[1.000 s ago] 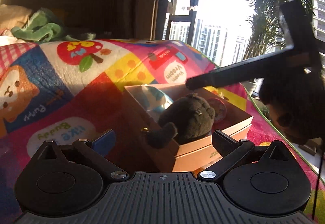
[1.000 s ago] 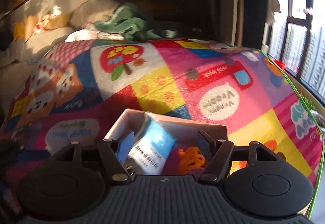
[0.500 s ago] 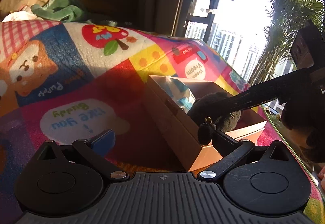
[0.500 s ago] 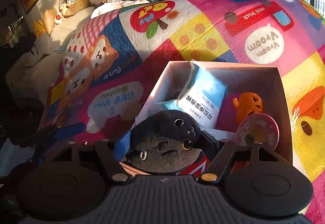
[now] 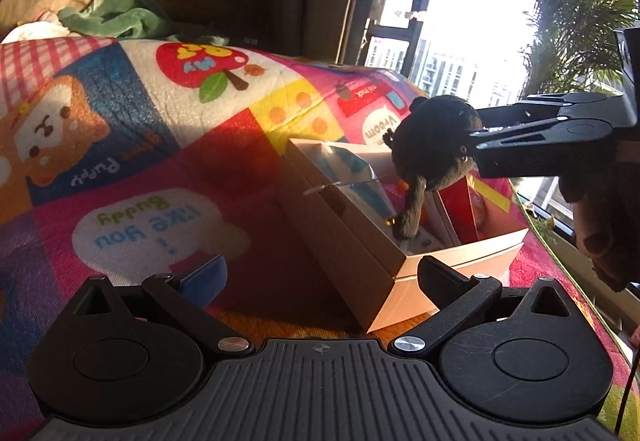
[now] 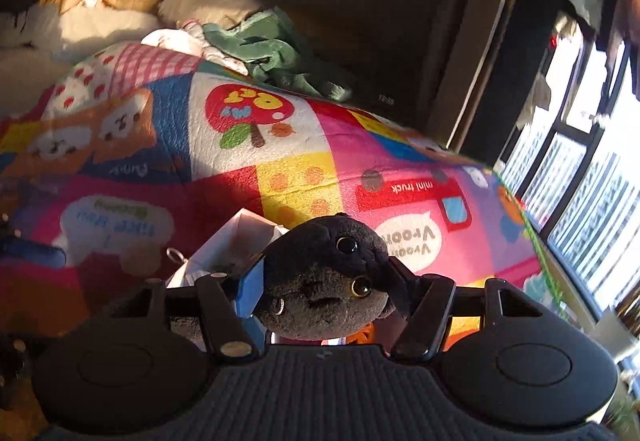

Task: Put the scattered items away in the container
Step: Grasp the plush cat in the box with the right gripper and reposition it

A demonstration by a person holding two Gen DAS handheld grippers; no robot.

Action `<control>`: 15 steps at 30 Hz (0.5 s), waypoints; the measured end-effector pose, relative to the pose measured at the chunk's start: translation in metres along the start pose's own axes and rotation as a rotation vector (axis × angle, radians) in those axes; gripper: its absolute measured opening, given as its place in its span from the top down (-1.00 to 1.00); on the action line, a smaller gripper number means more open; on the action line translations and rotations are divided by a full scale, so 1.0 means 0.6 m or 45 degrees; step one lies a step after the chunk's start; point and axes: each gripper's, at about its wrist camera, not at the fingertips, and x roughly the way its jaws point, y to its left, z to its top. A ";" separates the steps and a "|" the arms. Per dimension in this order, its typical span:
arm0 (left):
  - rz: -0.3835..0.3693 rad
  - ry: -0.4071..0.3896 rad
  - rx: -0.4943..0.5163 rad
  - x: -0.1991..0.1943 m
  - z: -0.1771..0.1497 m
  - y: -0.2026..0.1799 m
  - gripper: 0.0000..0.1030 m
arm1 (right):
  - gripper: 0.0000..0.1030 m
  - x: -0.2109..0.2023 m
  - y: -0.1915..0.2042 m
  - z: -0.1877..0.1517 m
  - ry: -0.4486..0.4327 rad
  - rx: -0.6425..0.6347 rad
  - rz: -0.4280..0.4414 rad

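The black plush toy (image 5: pixel 434 145) hangs above the open cardboard box (image 5: pixel 360 253), pinched in the right gripper (image 6: pixel 324 281), whose jaws are closing on it. Inside the box there's a blue packet (image 5: pixel 352 169), something orange and a red item. The left gripper (image 5: pixel 320 277) sits empty, jaws apart, near the box corner. The blanket (image 5: pixel 160 161) reads "Like You Buddy", "Vroom Vroom", "mini truck", "Puppy".
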 end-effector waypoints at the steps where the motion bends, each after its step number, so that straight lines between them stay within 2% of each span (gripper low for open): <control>1: 0.000 0.003 -0.004 0.001 -0.001 0.001 -1.00 | -0.24 -0.005 0.004 -0.001 0.012 0.001 0.055; 4: 0.002 0.005 -0.017 0.003 -0.003 0.004 -1.00 | -0.24 -0.001 -0.001 -0.002 0.103 0.128 0.248; 7: 0.004 0.004 -0.026 0.002 -0.005 0.006 -1.00 | -0.25 0.025 0.004 -0.008 0.150 0.165 0.249; 10: -0.003 -0.002 -0.045 0.002 -0.008 0.009 -1.00 | -0.22 0.040 -0.013 -0.003 0.183 0.314 0.275; 13: -0.014 0.007 -0.067 0.006 -0.010 0.013 -1.00 | -0.10 0.026 -0.054 0.019 0.126 0.489 0.295; 15: -0.020 0.006 -0.073 0.005 -0.010 0.014 -1.00 | -0.09 0.011 -0.077 0.037 0.059 0.549 0.272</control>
